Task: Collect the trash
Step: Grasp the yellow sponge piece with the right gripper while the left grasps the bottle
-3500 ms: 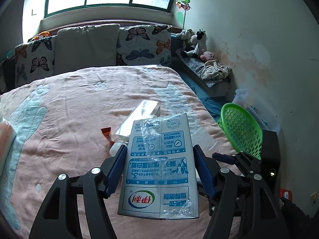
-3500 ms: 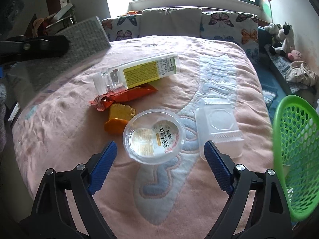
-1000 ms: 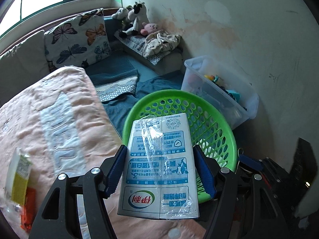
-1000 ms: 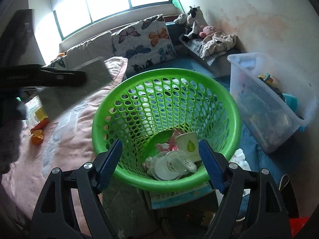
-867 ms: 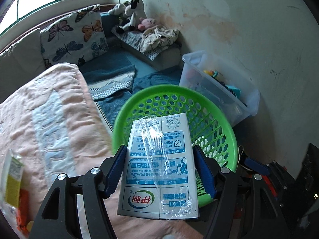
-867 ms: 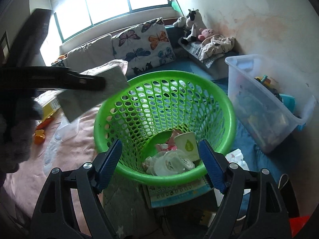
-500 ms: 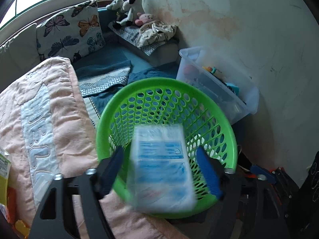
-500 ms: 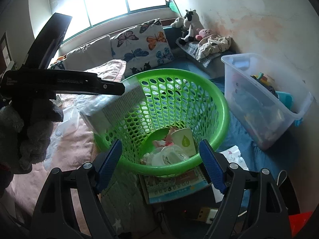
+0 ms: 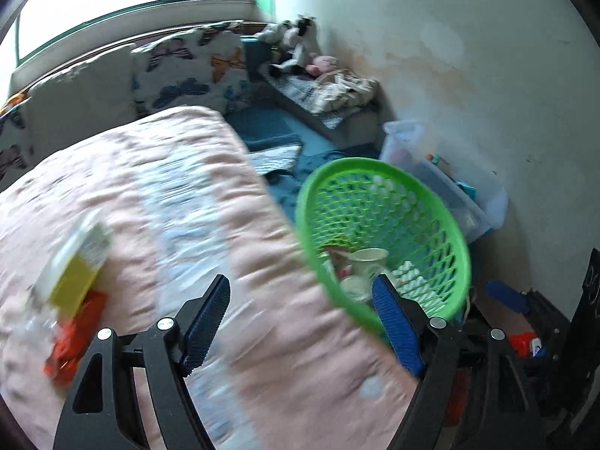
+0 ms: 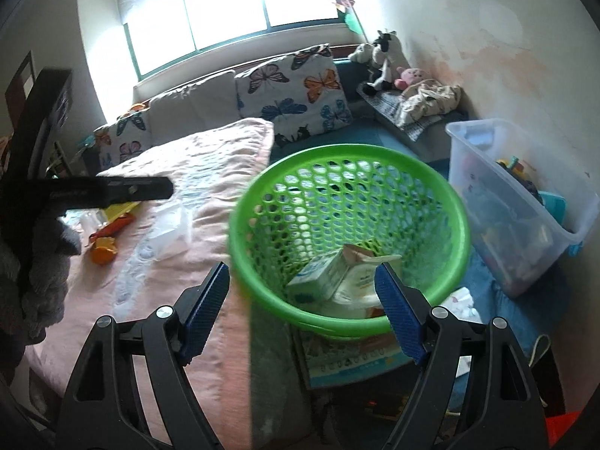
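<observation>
Hanging over the pink quilted bedspread, the left gripper has its blue-padded jaws spread wide with nothing between them; they've just been opening. That view is pretty smeared, so take details loosely. Just off its right pad sits the round green plastic mesh basket, with a white paper cup and some pale lids inside. Off to the left on the bedspread there's a clear bottle with a yellow label and an orange-red wrapper right beside it. The right gripper is also gaping and empty, aimed at the same basket from the bed's edge. The blue-and-white milk carton lies tipped on its side in the bottom of the basket, on top of the white lids and other trash. A clear plastic storage bin full of toys stands just right of the basket, near the wall. On the bed you can see a clear plastic food tray and an orange snack piece.
</observation>
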`<state>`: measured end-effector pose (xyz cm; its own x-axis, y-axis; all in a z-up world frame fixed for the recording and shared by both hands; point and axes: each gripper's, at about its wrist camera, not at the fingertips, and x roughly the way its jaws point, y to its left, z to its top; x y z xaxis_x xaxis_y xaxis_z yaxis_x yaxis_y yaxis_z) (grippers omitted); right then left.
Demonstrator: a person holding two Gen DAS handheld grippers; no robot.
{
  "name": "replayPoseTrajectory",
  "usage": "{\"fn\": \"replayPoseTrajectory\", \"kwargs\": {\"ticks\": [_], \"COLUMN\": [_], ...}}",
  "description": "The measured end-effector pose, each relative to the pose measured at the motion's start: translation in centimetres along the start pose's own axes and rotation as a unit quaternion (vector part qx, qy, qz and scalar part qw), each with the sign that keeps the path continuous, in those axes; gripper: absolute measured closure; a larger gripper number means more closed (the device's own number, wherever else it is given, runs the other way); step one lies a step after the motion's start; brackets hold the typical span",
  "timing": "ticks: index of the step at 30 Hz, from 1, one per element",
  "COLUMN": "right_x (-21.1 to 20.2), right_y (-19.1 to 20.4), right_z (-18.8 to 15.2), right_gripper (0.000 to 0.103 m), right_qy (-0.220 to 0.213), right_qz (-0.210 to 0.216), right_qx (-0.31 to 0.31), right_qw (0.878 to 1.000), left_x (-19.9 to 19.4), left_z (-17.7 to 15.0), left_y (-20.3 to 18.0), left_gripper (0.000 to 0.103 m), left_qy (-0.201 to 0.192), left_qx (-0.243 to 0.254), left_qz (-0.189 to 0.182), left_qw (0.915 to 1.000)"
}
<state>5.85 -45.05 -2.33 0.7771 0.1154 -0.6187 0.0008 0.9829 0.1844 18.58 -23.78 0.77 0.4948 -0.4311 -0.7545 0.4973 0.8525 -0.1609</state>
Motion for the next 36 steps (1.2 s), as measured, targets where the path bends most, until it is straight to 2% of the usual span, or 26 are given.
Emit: {"fn": "replayPoseTrajectory", "kwargs": {"ticks": [7,17,26,36], "right_x": [0.7,2.4,4.7,8.3], "right_y": [3.0,7.9,14.0,20.7], "right_z": [0.5,1.3,1.3,1.1], "right_gripper": [0.023,0.023,0.023,0.024], "right_qy": [0.006,0.024,0.05,0.091], "right_qz": [0.025,0.066,0.118,0.169], "right_qx": [-0.021,-0.056,-0.095,-0.144], "right_qw": [0.999,0.996,0.987,0.971], "left_x": [-2.8,-6.8,-8.7,-10.4], "left_z": [-2.0,-3.3,-4.4,-5.5], "left_y": [5.9,13.9,18.3,21.3], "left_gripper": [0.027,0.027,0.027,0.027], "left_qy": [-0.015,-0.039,-0.044,-0.05], "left_qx": [-0.045,-0.096,-0.132,-0.151], "left_qz": [0.048,0.108,0.122,0.13], "left_qw": [0.9977,0.9887,0.9827,0.9787]}}
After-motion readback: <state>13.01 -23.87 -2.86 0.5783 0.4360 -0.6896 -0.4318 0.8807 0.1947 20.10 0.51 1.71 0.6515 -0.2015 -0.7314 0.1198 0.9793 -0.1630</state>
